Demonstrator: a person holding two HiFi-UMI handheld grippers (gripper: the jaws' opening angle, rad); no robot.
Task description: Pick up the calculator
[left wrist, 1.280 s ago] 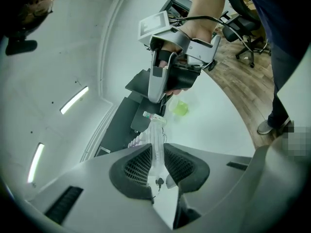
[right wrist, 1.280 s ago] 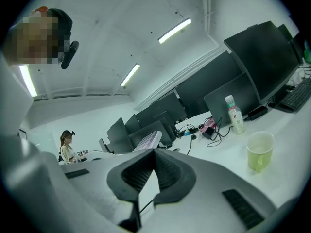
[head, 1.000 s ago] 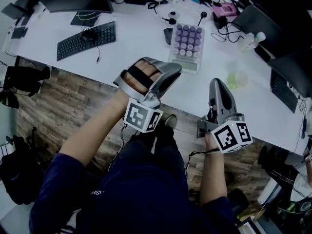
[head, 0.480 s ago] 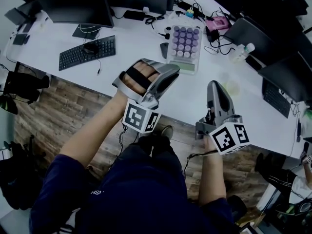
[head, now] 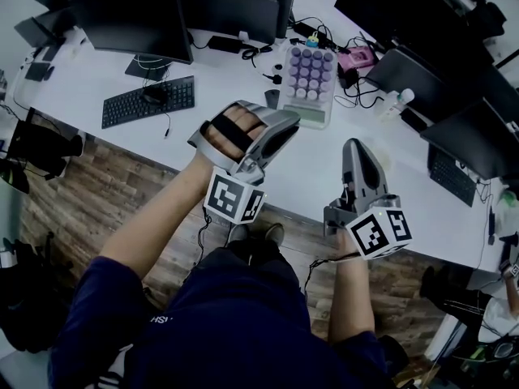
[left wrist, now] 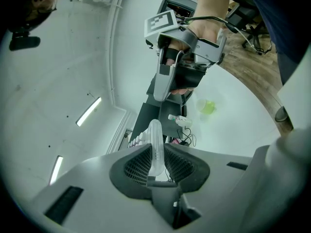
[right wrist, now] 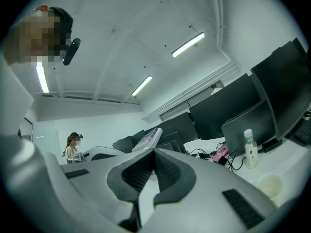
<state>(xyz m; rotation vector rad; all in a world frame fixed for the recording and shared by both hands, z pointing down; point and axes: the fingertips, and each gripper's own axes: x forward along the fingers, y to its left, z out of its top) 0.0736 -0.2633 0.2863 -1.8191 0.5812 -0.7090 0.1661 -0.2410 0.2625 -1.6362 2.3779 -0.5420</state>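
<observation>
Calculator (left wrist: 154, 130) edge pinched in the left gripper (left wrist: 154, 150) — right gripper (right wrist: 155, 153) apparently closed, empty.

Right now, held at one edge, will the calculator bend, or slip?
The calculator is probably stiff: it juts straight from the left gripper without sagging. Pinched only at one thin edge, it may pivot or slip. It looks light, as one gripper holds it up.

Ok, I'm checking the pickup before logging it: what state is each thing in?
calculator: held, lifted above the desk
left gripper: shut on the calculator
right gripper: shut, empty
monitors: screens dark
bottle: upright, capped
</observation>
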